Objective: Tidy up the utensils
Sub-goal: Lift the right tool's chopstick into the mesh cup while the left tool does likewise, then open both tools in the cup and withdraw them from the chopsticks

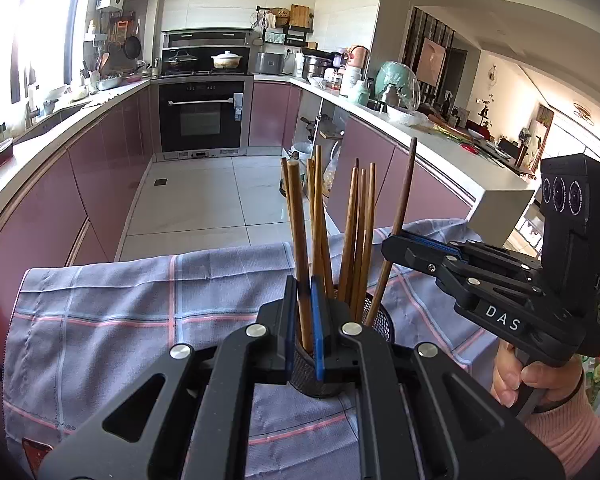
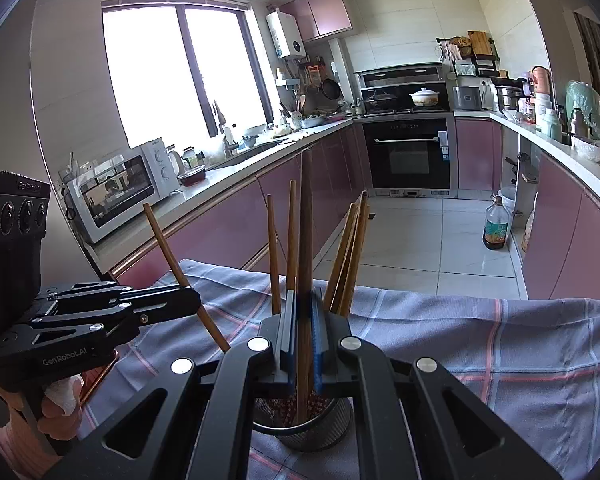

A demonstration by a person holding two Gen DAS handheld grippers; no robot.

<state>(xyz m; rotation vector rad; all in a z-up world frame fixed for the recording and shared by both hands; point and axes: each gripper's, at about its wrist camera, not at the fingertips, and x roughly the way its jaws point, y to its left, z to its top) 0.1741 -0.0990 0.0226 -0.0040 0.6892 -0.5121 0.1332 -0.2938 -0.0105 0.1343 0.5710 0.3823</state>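
A black mesh utensil cup stands on a blue checked cloth and holds several wooden chopsticks. My left gripper is shut on a light wooden chopstick that stands in the cup. My right gripper is shut on a darker chopstick, also standing in the cup. In the left wrist view the right gripper grips the dark chopstick from the right. In the right wrist view the left gripper holds its chopstick at the left.
The cloth covers a table in a kitchen. Pink cabinets and counters run along both sides, with an oven at the far end. A microwave stands on the left counter. A bottle stands on the tiled floor.
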